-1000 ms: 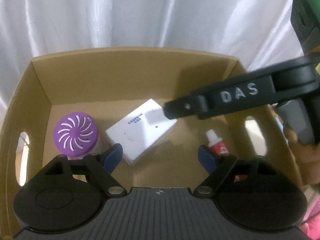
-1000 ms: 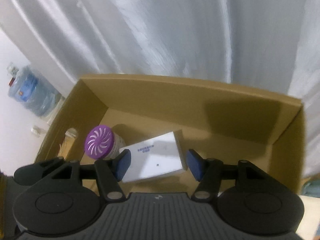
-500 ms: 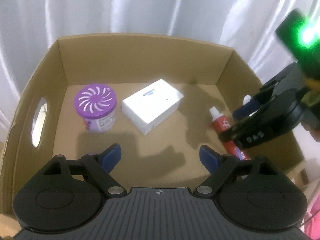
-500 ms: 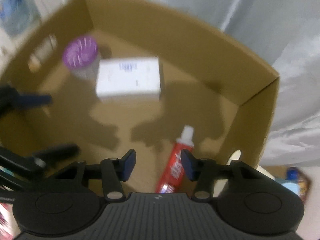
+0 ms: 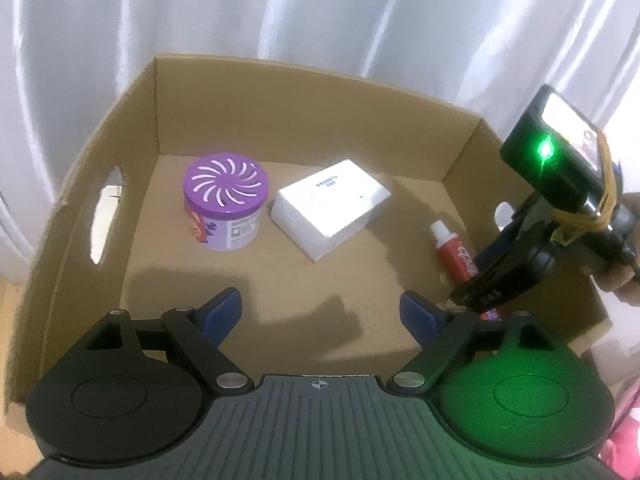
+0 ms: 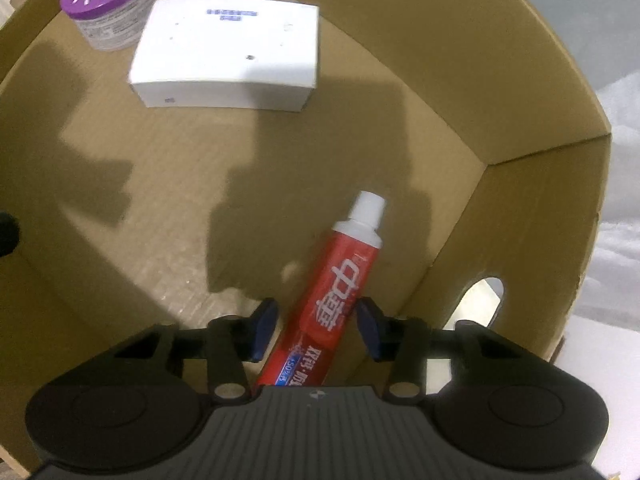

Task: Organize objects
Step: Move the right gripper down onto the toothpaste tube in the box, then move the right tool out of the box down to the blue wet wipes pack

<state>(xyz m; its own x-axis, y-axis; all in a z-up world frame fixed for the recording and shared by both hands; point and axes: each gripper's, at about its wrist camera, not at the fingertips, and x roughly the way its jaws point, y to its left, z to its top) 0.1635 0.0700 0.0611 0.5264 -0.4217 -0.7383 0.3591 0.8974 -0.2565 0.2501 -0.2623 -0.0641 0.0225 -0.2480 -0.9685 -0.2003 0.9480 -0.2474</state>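
A red toothpaste tube with a white cap lies on the floor of a cardboard box, near its right wall. My right gripper points steeply down over the tube, its jaws closing with the tube between them; a gap still shows on each side. In the left wrist view the tube lies at the right, partly hidden by the right gripper. A purple-lidded air freshener jar and a white carton stand further back. My left gripper hovers open and empty above the box's near floor.
The box wall rises on all sides, with a handle cutout on the left and another cutout on the right. White curtain hangs behind the box. A hand holds the right gripper's handle.
The right gripper swung from the white carton to the right, tipped steeply down over the toothpaste, and its jaws narrowed. The left gripper pulled back, so more of the box shows.
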